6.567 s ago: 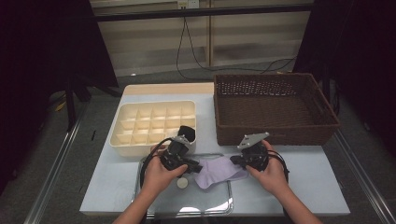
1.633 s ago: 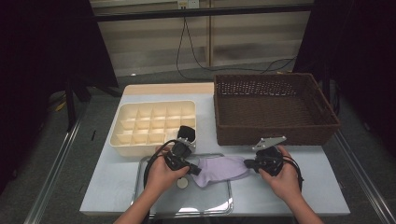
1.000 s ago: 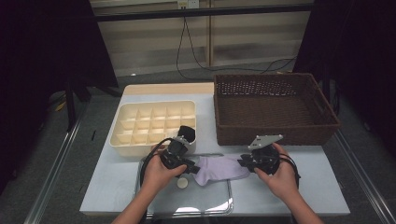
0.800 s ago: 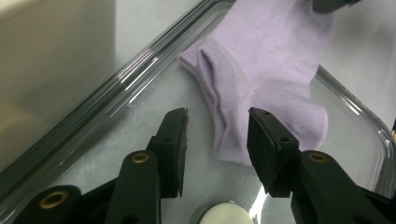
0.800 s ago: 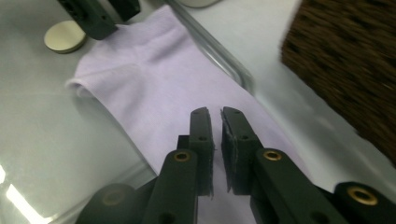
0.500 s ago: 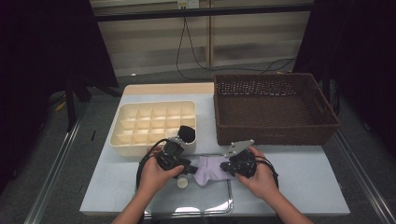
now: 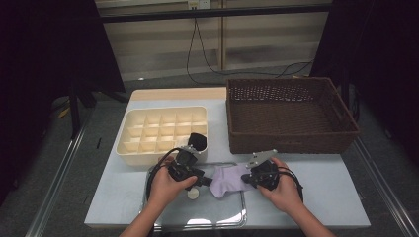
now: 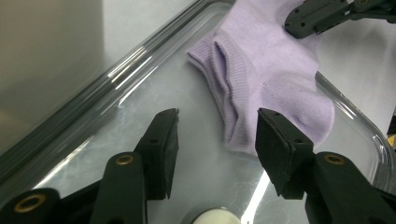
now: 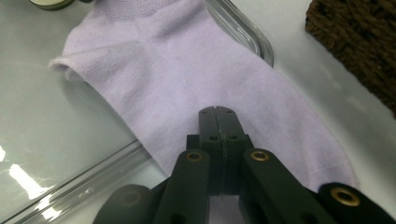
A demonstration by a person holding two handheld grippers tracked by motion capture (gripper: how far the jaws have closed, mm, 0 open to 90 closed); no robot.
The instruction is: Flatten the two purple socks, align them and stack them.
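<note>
My right gripper (image 9: 218, 112) is clamped on the purple sock (image 9: 187, 79), which lies across the glass tray's (image 8: 116, 70) rim; my left gripper (image 8: 217, 135), just opening, stands apart, nothing pinched.

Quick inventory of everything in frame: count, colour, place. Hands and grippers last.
sock: 1, lilac, lying across the tray's right rim, toe end out on the table
tray: 1, clear, near edge of the table
disc: 1, small, whitish, in the tray by the left gripper
organiser: 1, cream, divided into compartments, table left
basket: 1, dark brown wicker, table right
table: 1, pale blue-grey top
cables: black, hanging down the back wall
left gripper: black, jaws open, have just been opening, beside the sock's cuff, not pressing it
right gripper: black, jaws shut, over the sock's toe end; whether cloth is pinched I cannot tell
hands: 2, one on each gripper
</note>
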